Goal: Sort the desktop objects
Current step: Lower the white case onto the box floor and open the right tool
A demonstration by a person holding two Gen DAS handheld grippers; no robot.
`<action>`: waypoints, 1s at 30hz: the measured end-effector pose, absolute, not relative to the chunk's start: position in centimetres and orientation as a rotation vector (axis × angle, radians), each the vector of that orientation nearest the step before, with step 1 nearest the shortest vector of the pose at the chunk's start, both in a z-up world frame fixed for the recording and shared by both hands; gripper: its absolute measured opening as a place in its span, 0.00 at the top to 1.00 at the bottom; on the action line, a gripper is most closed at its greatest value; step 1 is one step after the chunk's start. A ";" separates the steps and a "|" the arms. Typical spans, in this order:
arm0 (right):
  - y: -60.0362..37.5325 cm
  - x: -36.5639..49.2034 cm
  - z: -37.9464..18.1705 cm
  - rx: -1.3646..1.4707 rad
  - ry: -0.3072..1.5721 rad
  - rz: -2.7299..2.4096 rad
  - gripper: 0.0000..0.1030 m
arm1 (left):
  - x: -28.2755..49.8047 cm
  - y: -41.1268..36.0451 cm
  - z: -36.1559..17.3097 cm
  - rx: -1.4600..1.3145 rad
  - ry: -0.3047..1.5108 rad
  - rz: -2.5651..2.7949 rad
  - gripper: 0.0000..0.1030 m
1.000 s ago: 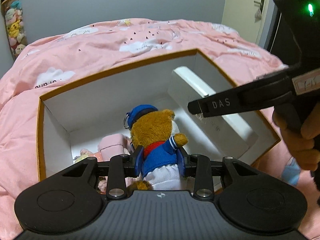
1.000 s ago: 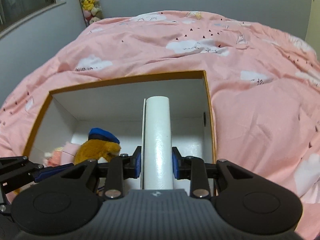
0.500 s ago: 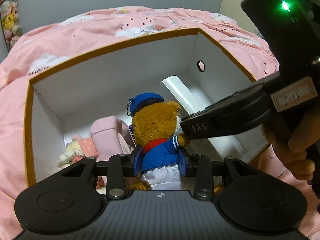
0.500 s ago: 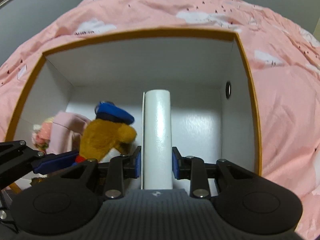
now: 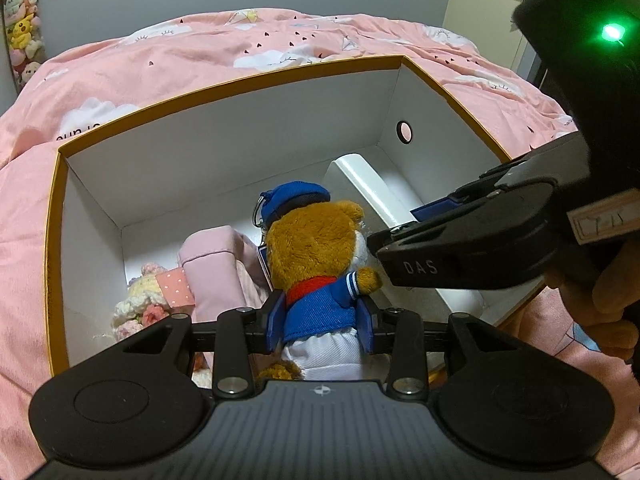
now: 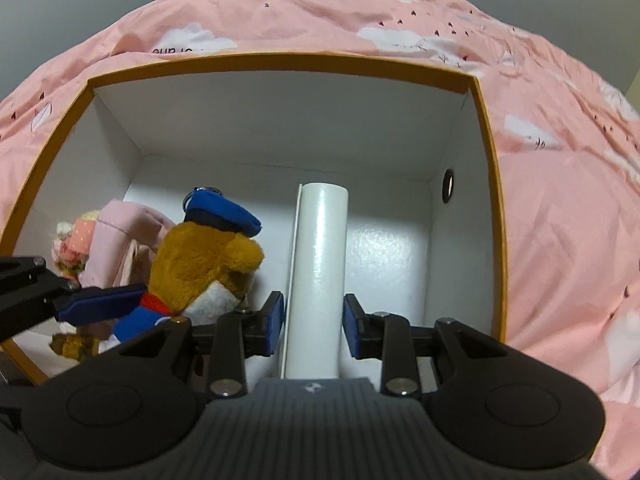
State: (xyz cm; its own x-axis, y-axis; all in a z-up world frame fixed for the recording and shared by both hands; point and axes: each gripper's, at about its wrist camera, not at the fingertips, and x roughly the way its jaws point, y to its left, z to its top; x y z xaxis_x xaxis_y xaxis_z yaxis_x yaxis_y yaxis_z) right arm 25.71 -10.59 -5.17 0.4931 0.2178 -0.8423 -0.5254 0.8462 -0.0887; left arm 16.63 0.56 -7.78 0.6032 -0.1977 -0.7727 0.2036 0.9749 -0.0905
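A brown plush bear (image 5: 316,248) in a blue cap and jacket stands in the white box with the orange rim (image 5: 240,80). My left gripper (image 5: 320,320) is shut on the bear's body, its pads pressing the blue jacket. To the bear's right, a long white tube-shaped case (image 6: 320,260) lies on the box floor. My right gripper (image 6: 314,322) straddles its near end; its jaws are opening, and a thin gap shows at each pad. In the left wrist view, the right gripper (image 5: 440,240) reaches in beside the bear's arm.
A pink pouch (image 5: 216,264) and a crocheted flower piece (image 5: 140,300) lie in the box's left part. The box sits on a pink cloud-print bedspread (image 6: 560,200). One box wall has a round hole (image 5: 404,132). A hand (image 5: 592,304) holds the right gripper.
Both grippers have come down into the box with their loads. The white case now rests on the box floor, and the right pads have eased off it.
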 end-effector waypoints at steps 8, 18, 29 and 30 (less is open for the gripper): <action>-10.2 24.0 -4.3 -0.548 0.859 0.490 0.63 | 16.6 0.6 -7.8 0.001 0.897 -0.234 0.58; -11.0 23.1 -3.9 -0.747 0.741 0.485 0.55 | 16.5 0.6 -7.9 -0.004 0.897 -0.233 0.58; -9.9 25.1 -5.0 -0.643 0.886 0.663 0.79 | 16.4 0.7 -8.0 -0.014 0.898 -0.229 0.57; -10.0 25.6 -5.2 -0.623 0.911 0.670 0.80 | 16.4 0.8 -8.0 -0.016 0.897 -0.231 0.57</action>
State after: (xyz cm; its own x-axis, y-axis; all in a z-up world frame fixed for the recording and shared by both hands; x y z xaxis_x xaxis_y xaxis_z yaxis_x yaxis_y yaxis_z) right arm 25.58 -9.96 -5.20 0.4446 0.2520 -0.8596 -0.7450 0.6368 -0.1986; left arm 16.38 0.77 -7.97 0.6011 -0.2055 -0.7723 0.1925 0.9752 -0.1096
